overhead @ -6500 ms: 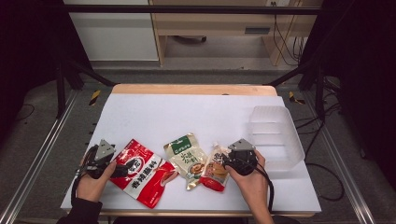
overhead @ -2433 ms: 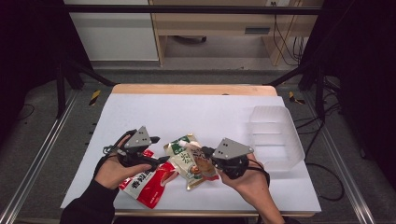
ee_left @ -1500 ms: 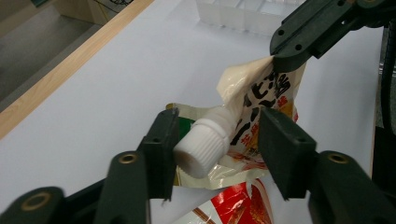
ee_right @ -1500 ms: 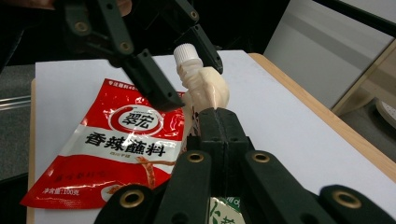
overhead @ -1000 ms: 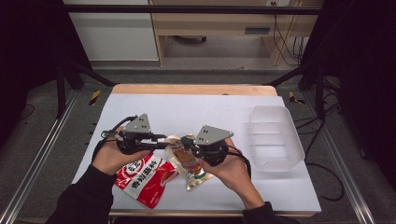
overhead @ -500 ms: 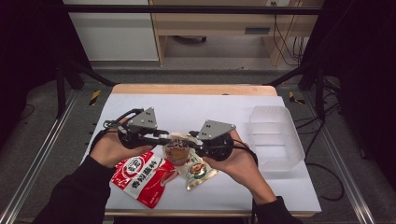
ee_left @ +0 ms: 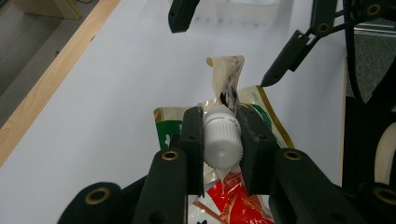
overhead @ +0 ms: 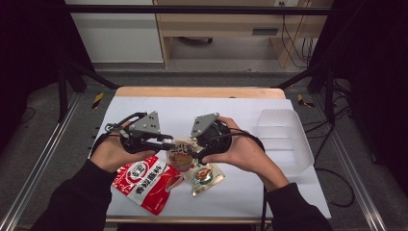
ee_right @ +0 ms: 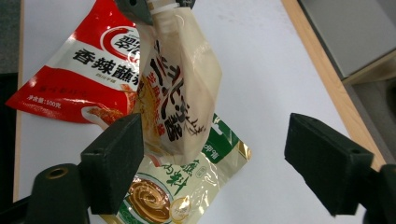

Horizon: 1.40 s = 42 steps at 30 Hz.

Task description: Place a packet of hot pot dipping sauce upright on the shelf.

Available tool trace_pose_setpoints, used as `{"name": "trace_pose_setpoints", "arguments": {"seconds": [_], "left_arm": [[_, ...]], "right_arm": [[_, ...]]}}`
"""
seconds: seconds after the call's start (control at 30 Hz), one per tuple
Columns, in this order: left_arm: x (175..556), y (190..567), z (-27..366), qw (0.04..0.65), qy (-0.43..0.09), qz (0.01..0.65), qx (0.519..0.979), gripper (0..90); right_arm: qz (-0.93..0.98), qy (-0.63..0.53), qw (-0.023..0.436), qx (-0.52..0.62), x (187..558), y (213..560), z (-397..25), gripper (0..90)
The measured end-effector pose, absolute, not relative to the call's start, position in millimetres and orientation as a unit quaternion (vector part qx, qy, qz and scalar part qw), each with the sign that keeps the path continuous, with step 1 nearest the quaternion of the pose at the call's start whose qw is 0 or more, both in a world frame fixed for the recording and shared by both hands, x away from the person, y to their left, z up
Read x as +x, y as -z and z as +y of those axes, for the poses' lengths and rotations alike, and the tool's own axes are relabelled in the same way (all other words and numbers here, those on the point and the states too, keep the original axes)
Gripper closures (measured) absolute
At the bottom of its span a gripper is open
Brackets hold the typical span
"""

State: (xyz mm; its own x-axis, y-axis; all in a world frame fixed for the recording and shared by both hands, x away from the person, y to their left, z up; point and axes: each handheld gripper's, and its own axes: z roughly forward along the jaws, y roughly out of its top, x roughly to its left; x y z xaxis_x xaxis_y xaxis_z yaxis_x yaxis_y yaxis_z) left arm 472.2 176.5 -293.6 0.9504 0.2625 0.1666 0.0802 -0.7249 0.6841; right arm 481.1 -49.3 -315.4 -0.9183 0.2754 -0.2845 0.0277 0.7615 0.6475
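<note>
Left fingers [ee_left: 192, 140] clamp spout pouch [ee_right: 175, 88] cap [ee_left: 223, 140].

- I count three food pouches: one beige spouted pouch [overhead: 181, 153] with one white screw cap [ee_left: 222, 135], one red packet [overhead: 144, 183], and one green-and-gold packet [overhead: 204, 175].
- One clear plastic bin [overhead: 284, 139] on my table.
- Two grippers in my hands: left gripper [overhead: 163, 143] and right gripper [overhead: 196, 153].

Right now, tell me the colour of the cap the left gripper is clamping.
White, ribbed cap; clearest in the left gripper view.
</note>
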Motion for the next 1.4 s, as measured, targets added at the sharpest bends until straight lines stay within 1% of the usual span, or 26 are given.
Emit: {"name": "trace_pose_setpoints", "arguments": {"seconds": [0.03, 0.1, 0.17, 0.3, 0.37, 0.53, 0.73, 1.0, 1.03, 1.1, 1.17, 1.23, 1.27, 1.4], "left_arm": [[472, 294, 176, 0.359, -0.126, 0.091, 0.92, 73.8], [471, 294, 175, 0.36, -0.126, 0.088, 0.92, 73.8], [470, 294, 175, 0.361, -0.126, 0.087, 0.92, 73.7], [470, 294, 174, 0.364, -0.125, 0.085, 0.919, 73.7], [470, 295, 175, 0.365, -0.125, 0.087, 0.918, 73.7], [471, 296, 177, 0.367, -0.126, 0.092, 0.917, 73.7], [474, 298, 179, 0.373, -0.125, 0.102, 0.914, 73.6], [476, 300, 180, 0.39, -0.125, 0.122, 0.904, 72.3], [476, 300, 181, 0.394, -0.127, 0.123, 0.902, 70.4], [476, 300, 183, 0.404, -0.133, 0.132, 0.895, 56.8], [474, 300, 186, 0.408, -0.139, 0.133, 0.892, 51.1], [473, 301, 189, 0.407, -0.144, 0.138, 0.891, 40.1], [473, 302, 191, 0.405, -0.147, 0.143, 0.891, 36.5], [472, 311, 197, 0.396, -0.152, 0.163, 0.891, 27.8]], "right_arm": [[0.924, -0.333, 0.174, 0.078, 484, 315, -47, 26.6], [0.925, -0.332, 0.172, 0.075, 485, 315, -45, 27.4], [0.927, -0.33, 0.163, 0.073, 487, 315, -42, 32.2], [0.932, -0.325, 0.15, 0.056, 490, 317, -37, 46.8], [0.933, -0.323, 0.149, 0.052, 489, 317, -35, 55.7], [0.937, -0.316, 0.14, 0.048, 487, 314, -35, 74.9], [0.94, -0.302, 0.148, 0.055, 486, 309, -32, 85.4], [0.945, -0.283, 0.154, 0.058, 489, 301, -28, 87.7], [0.946, -0.278, 0.155, 0.061, 489, 299, -28, 87.7], [0.948, -0.271, 0.16, 0.058, 492, 297, -28, 87.8], [0.949, -0.265, 0.162, 0.06, 494, 296, -30, 87.8], [0.948, -0.265, 0.166, 0.064, 498, 294, -34, 87.8], [0.947, -0.264, 0.167, 0.073, 498, 294, -35, 87.8], [0.944, -0.268, 0.171, 0.085, 505, 292, -46, 87.8]]}}
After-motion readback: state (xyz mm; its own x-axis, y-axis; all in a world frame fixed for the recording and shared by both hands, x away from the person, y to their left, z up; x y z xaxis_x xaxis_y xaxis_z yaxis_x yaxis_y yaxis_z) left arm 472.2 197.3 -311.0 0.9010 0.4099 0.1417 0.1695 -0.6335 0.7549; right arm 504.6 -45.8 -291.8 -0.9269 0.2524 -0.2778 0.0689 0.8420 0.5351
